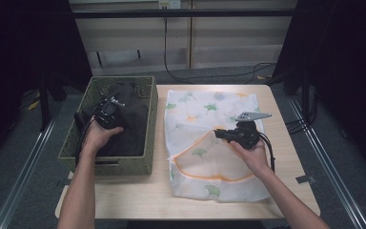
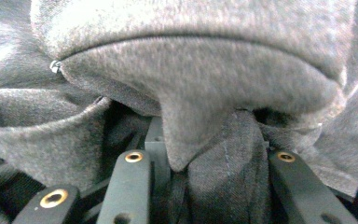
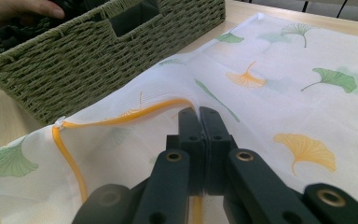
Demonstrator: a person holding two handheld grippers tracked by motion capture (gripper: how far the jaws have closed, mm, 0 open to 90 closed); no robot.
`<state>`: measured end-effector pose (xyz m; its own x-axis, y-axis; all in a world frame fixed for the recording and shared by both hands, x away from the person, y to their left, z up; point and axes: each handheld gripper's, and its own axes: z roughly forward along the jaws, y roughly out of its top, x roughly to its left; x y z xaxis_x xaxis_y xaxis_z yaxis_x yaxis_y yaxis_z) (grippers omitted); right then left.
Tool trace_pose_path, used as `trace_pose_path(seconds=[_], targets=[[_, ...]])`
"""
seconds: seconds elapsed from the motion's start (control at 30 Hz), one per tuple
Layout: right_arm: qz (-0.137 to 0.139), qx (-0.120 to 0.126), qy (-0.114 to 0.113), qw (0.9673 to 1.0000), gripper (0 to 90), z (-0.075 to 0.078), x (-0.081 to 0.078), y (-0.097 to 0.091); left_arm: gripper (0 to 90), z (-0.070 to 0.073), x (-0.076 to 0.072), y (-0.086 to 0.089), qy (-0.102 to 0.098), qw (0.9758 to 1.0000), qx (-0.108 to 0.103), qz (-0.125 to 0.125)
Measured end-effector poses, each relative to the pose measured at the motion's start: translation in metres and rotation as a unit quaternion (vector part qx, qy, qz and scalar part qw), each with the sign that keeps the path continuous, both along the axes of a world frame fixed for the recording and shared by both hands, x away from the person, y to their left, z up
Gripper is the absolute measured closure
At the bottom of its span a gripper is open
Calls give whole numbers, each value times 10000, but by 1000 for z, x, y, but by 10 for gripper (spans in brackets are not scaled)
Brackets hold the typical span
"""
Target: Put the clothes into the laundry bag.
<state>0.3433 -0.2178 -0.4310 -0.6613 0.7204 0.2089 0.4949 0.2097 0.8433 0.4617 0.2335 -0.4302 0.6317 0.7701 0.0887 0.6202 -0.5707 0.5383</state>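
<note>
While dark garment [image 1: 128,121] lies soft, limp in left basket [image 1: 76,143] — left gripper [image 1: 108,113] grasping a fold; right gripper [image 3: 199,122] clamped on bag's [image 1: 205,107] orange-edged opening.

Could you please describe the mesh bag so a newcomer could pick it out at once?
On the wooden table, right of the green woven basket, lies a flat white bag. Its ginkgo-leaf print and orange zipper edge, pinched by the right gripper, distinguish it.

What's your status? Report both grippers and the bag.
Left gripper in woven basket, shut on dark garment. Right gripper shut on laundry bag at its orange edge. Nothing in the way.
</note>
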Motion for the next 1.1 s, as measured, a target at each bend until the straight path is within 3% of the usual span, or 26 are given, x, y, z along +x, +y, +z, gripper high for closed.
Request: trace_pose_path(seconds=[0.13, 0.2, 0.23, 0.33, 0.4, 0.47, 0.5, 0.53, 0.57, 0.6, 0.67, 0.83, 0.87, 0.9, 0.93, 1.07, 1.1], targets=[[1, 3, 12, 10000, 893, -1, 1, 0, 657, 11, -6, 8, -283, 9991, -316, 58], [-19, 4, 26, 10000, 893, -2, 1, 0, 660, 15, -8, 11, -350, 9980, -513, 124], [-20, 1, 26, 10000, 893, -1, 1, 0, 663, 19, -11, 14, -489, 9962, -691, 194], [-17, -2, -6, 10000, 893, -1, 1, -1, 665, 24, -13, 16, -526, 9954, -786, 175], [-49, 22, -6, 10000, 893, 0, 0, -2, 666, 30, -16, 20, -635, 9919, -1061, 278], [-54, 23, -17, 10000, 893, 0, 0, -3, 668, 33, -17, 21, -664, 9923, -1005, 279], [-51, 21, -20, 10000, 893, 1, 1, -4, 669, 38, -20, 22, -785, 9889, -1213, 344], [-51, 21, -20, 10000, 893, 1, 1, -4, 670, 38, -20, 22, -785, 9889, -1213, 344], [-40, 38, -16, 10000, 893, 1, 0, -4, 671, 44, -23, 24, -913, 9853, -1396, 381], [-40, 38, -16, 10000, 893, 1, 0, -4, 672, 44, -23, 24, -913, 9853, -1396, 381], [-36, 33, -22, 10000, 893, 1, 0, -3, 674, 54, -28, 27, -1125, 9777, -1735, 362], [-31, 33, -24, 10000, 893, 1, 0, -4, 675, 68, -32, 28, -1331, 9742, -1793, 332], [-37, 34, -33, 10000, 893, 2, 0, -4, 675, 75, -33, 29, -1414, 9693, -1984, 322], [-54, 49, -23, 10000, 893, 2, 0, -3, 675, 79, -35, 30, -1466, 9668, -2067, 336], [-54, 49, -23, 10000, 893, 2, 0, -3, 676, 79, -35, 30, -1466, 9668, -2067, 336], [-55, 54, -31, 10000, 893, 2, 0, -4, 676, 97, -41, 33, -1689, 9582, -2292, 289], [-54, 57, -30, 10000, 893, 2, 0, -4, 676, 100, -42, 34, -1717, 9569, -2324, 274]])
